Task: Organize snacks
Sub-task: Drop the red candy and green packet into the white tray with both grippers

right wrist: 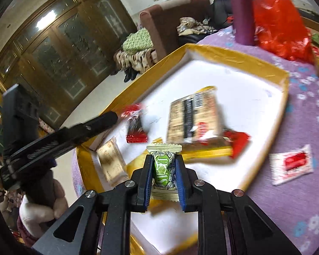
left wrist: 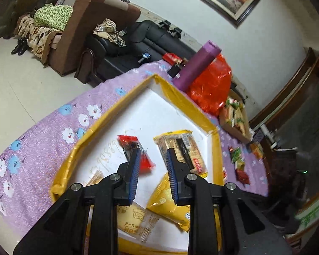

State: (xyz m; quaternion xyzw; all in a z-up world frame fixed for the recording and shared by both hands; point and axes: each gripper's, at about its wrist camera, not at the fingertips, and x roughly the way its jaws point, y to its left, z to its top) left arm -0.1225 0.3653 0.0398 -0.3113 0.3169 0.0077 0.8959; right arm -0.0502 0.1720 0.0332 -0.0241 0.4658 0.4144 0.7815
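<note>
Left wrist view: my left hand-held gripper (left wrist: 153, 165) hangs over the white tray (left wrist: 176, 114) with the yellow rim, which sits on the purple flowered surface (left wrist: 42, 144). Its blue pads stand apart with nothing pressed between them; a red snack packet (left wrist: 136, 153) lies in the tray just by the left pad, loose as far as I can judge. A large yellow cracker pack (left wrist: 180, 150) lies beside it, and more yellow packs sit nearer me under the jaws. Beyond the tray stand a purple bottle (left wrist: 196, 63) and a red plastic bag (left wrist: 210, 87), with a box of further snacks (left wrist: 236, 114) past them.

Right wrist view: my right hand-held gripper (right wrist: 162, 170) is clenched on a small green-and-cream snack packet (right wrist: 163, 167), pinched across its middle, its crimped end poking out ahead of the tips. It hovers above the near part of the tray. My left tool reaches in from the left over the tray edge. A white packet with a red label (right wrist: 291, 165) lies outside the tray on the cloth.

The step, I judge, is setting this green packet into the tray. To do it well I should carry it to a bare white patch, clear of the cracker pack and the red packet, lower it close to the tray floor, then release, keeping my left tool out of the path.
</note>
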